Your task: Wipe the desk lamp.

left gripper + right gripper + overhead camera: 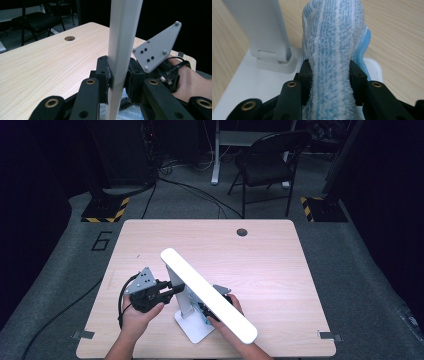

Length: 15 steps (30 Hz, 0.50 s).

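Left gripper view shows me my left tongs clenched on the white lamp's upright post, which rises straight between the pads. Off to their right sits my right hand. In the right gripper view, my right tongs grasp a blue-and-white striped cloth (bunched, standing up past the tips), just beside the post's hinge on the white lamp base. Under both tongs lies the wooden counter.
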Available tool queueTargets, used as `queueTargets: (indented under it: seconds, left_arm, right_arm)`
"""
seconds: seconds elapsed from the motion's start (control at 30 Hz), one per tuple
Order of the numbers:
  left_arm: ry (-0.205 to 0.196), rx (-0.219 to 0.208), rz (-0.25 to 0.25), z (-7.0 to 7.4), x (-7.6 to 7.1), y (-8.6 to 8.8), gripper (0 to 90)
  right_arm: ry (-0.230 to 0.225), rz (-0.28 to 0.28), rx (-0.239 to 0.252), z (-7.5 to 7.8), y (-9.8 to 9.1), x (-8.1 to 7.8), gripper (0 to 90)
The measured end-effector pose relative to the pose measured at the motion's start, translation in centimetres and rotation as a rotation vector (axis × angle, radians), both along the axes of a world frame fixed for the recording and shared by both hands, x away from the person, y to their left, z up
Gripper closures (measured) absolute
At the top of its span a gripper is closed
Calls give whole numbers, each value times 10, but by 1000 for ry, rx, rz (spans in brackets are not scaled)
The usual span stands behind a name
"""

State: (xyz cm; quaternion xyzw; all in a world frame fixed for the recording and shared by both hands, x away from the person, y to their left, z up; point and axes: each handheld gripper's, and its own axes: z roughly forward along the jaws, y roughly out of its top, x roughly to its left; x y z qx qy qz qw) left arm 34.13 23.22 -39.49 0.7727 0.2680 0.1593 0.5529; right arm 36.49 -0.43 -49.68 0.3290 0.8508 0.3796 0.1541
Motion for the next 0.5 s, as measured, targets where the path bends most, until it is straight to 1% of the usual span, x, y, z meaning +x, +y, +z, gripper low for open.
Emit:
queueTargets:
  seconds: [0.03, 0.07, 0.1, 0.2, 0.23, 0.27, 0.3, 0.33, 0.37, 0.4, 0.43, 0.47, 0.5]
  left_arm:
    - [0, -3, 0, 0, 0, 0, 750]
    - [0, -3, 0, 0, 0, 0, 749]
    - [-1, -3, 0, -1, 0, 0, 749]
    - [2, -10, 1, -1, 1, 0, 746]
    - [6, -8, 1, -2, 1, 0, 742]
    - [6, -8, 1, -2, 1, 0, 735]
    - [8, 10, 3, -3, 1, -2, 735]
    - [6, 21, 8, -5, 1, -3, 728]
    - [6, 27, 11, -6, 2, -4, 727]
    - [12, 27, 13, -10, 2, -7, 728]
    - [12, 27, 13, -10, 2, -7, 729]
    - [23, 18, 13, -11, 2, -8, 729]
    - [19, 18, 17, -11, 2, -8, 742]
  right_arm:
    - [-7, -15, -2, 0, -3, 3, 631]
    - [-7, -15, -2, 0, -3, 3, 631]
    - [-14, -19, -7, 0, -8, 8, 631]
    - [-10, -29, -11, 1, -11, 10, 630]
    - [-28, -30, -14, 0, -14, 14, 630]
    - [-28, -30, -14, 0, -14, 14, 630]
    - [-27, -36, -17, 1, -15, 16, 630]
    - [-36, -25, -35, 1, -19, 19, 630]
    - [-24, -60, -22, 1, -18, 19, 629]
    - [-20, -60, -18, 1, -21, 22, 628]
    - [-20, -60, -18, 1, -21, 22, 628]
    - [-26, -40, -25, 1, -24, 24, 628]
    - [-13, -48, 1, 1, -26, 25, 628]
